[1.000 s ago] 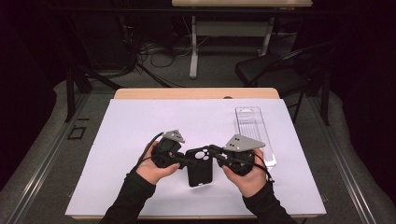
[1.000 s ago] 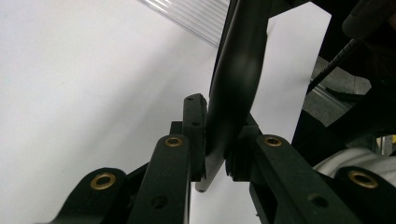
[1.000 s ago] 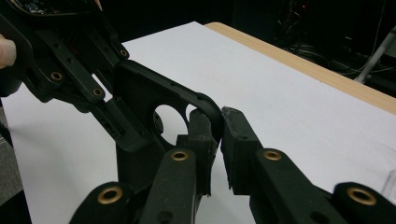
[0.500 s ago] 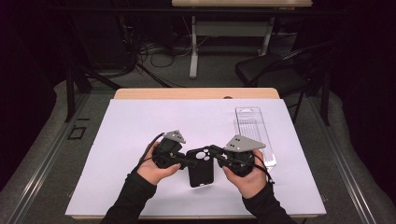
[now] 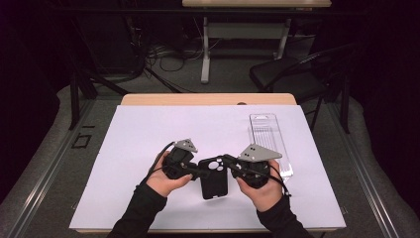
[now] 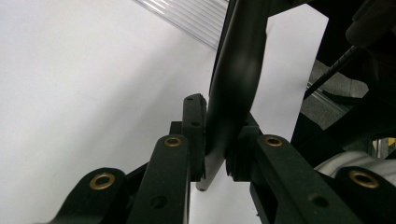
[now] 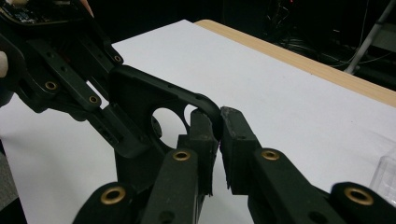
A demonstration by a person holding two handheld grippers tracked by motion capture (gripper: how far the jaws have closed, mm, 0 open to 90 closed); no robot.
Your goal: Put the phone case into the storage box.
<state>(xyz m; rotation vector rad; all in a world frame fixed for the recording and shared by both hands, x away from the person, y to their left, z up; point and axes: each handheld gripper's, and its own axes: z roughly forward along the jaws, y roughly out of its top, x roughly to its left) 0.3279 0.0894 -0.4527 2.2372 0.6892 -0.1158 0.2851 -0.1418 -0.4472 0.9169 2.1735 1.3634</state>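
Both grippers, left [image 5: 194,170] and right [image 5: 229,162], clamped on black phone case [image 5: 214,177]; clear plastic tray [image 5: 269,141] just beside right gripper.

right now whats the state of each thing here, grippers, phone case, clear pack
left gripper: shut on the phone case edge
right gripper: shut on the phone case rim by the camera cutout
phone case: empty, held between both grippers
clear plastic pack: lying flat on the white mat, untouched

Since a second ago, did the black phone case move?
No. The black phone case sits the same way beside the clear plastic package, between both grippers.
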